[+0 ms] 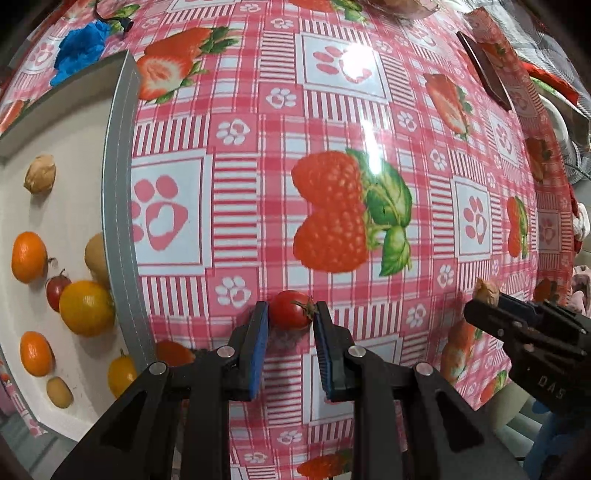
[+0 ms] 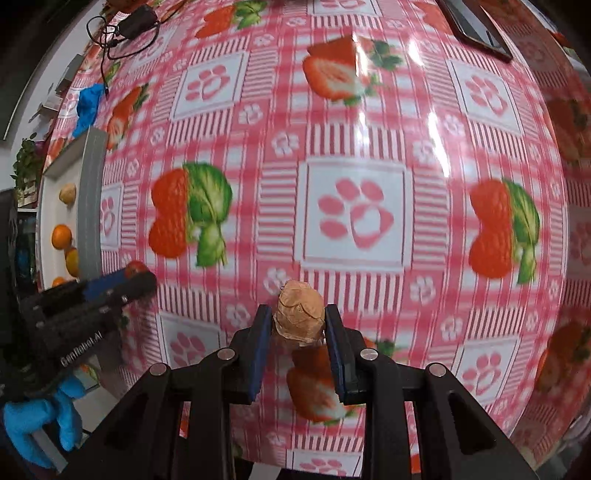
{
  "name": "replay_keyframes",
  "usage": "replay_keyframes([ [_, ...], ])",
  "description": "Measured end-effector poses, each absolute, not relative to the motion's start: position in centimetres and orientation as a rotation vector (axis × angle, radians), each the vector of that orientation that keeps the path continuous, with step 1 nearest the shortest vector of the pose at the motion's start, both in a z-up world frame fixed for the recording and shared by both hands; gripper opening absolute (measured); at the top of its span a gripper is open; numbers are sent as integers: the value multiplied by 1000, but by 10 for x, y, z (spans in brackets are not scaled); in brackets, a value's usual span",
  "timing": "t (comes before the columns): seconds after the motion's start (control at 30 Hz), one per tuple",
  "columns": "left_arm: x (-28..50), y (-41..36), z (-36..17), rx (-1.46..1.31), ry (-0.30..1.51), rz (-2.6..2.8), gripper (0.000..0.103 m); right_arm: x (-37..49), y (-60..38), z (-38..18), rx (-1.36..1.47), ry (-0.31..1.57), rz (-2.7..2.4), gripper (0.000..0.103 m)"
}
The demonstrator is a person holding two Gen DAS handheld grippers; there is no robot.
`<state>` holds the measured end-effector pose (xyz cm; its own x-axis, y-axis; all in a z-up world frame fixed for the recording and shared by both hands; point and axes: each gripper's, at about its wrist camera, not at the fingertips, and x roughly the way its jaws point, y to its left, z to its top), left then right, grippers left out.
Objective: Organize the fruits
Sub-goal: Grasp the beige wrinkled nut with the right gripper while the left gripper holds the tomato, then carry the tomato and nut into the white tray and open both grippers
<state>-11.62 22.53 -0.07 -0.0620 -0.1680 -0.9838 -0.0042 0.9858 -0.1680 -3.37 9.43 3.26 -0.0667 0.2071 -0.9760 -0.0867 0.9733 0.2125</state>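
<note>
My left gripper (image 1: 291,314) is shut on a small red tomato (image 1: 290,309), held above the pink strawberry tablecloth. In the right wrist view the same gripper (image 2: 138,277) shows at the left edge, with the tomato (image 2: 135,268) at its tip. My right gripper (image 2: 297,319) is shut on a tan walnut (image 2: 298,314); it appears at the right of the left wrist view too, the walnut (image 1: 487,291) at its tip. A white tray with a grey rim (image 1: 114,206) lies to the left, holding a walnut (image 1: 40,173), tangerines (image 1: 28,256), a yellow tomato (image 1: 86,308) and a red tomato (image 1: 56,290).
A crumpled blue glove (image 1: 79,48) lies beyond the tray. A dark flat device (image 1: 484,68) rests at the far right of the table, and a black adapter with cable (image 2: 127,27) at the far left. A blue-gloved hand (image 2: 40,417) holds the left gripper.
</note>
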Motion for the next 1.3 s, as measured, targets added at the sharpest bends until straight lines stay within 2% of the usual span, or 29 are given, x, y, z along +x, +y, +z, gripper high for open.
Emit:
replay_keyframes([
  [0.23, -138, 226, 2, -130, 1652, -151, 27, -62, 68, 40, 123, 1634, 224, 31],
  [0.7, -177, 236, 65, -149, 1572, -185, 27, -66, 64, 73, 114, 1604, 254, 31],
  [0.83, -178, 256, 82, -163, 1540, -151, 27, -57, 87, 83, 91, 1587, 292, 31],
  [1.3, -176, 350, 86, -274, 1490, 43, 27, -44, 207, 107, -83, 1523, 501, 31],
])
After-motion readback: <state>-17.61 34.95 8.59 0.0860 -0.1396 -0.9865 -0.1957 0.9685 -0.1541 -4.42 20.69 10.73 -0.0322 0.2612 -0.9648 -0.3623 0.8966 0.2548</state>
